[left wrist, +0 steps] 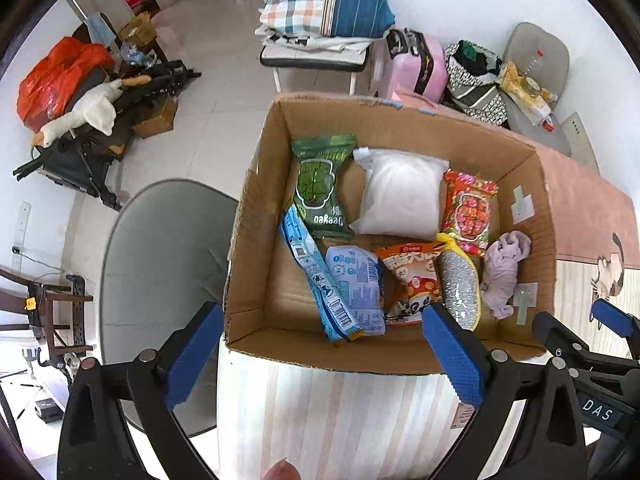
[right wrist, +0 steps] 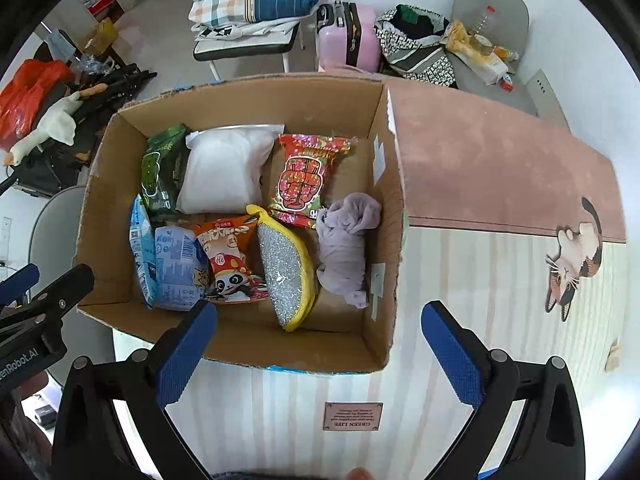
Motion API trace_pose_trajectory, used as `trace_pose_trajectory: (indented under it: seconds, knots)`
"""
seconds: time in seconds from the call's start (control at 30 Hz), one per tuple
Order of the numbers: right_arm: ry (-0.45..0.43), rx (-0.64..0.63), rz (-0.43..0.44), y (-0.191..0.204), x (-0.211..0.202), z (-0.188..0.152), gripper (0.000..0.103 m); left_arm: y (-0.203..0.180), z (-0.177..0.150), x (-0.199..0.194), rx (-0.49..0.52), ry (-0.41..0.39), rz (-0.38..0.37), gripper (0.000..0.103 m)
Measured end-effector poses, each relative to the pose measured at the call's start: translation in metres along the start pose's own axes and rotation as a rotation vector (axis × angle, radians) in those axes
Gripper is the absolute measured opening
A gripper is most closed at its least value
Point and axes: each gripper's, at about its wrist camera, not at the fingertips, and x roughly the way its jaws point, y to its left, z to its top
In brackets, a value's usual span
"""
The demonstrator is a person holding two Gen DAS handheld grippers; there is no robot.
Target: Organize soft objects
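An open cardboard box (left wrist: pixel 256 200) (right wrist: pixel 104 200) stands on the table and holds several soft items. At its far side lie a green snack pack (left wrist: pixel 320 184), a white pillow bag (left wrist: pixel 400 196) and a red snack pack (left wrist: pixel 468 212). Nearer me are two blue packs (left wrist: pixel 352 288), an orange snack pack (left wrist: pixel 412 276), a silver and yellow scrubber (right wrist: pixel 284 268) and a lilac cloth (right wrist: pixel 348 236). My left gripper (left wrist: pixel 322 314) hangs open above the box's near left part, nothing between its fingers. My right gripper (right wrist: pixel 320 308) is open and empty over the box's near right corner.
The box rests on a striped mat with a pink band and a cat drawing (right wrist: pixel 572 260). A grey chair (left wrist: pixel 160 260) stands left of the table. Beyond are a chair with plaid pillows (left wrist: pixel 320 0), a pink suitcase (left wrist: pixel 416 64) and a plush goose (left wrist: pixel 80 116).
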Motion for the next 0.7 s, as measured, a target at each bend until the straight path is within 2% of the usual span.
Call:
trace_pose_trajectory:
  seconds: [0.2,0.47,0.7]
  knots:
    - [-0.065,-0.004,0.022,-0.006,-0.049,-0.015,0.103,-0.010,-0.015,-0.055,0.027,-0.083,-0.004,0.102]
    - [-0.209,-0.011,0.055,-0.012,-0.147,-0.052,0.103,-0.016,-0.046,-0.141,0.039,-0.196,-0.030,0.102]
    - [-0.310,-0.020,0.045,-0.021,-0.216,-0.078,0.103,-0.014,-0.066,-0.188,0.024,-0.244,-0.070,0.102]
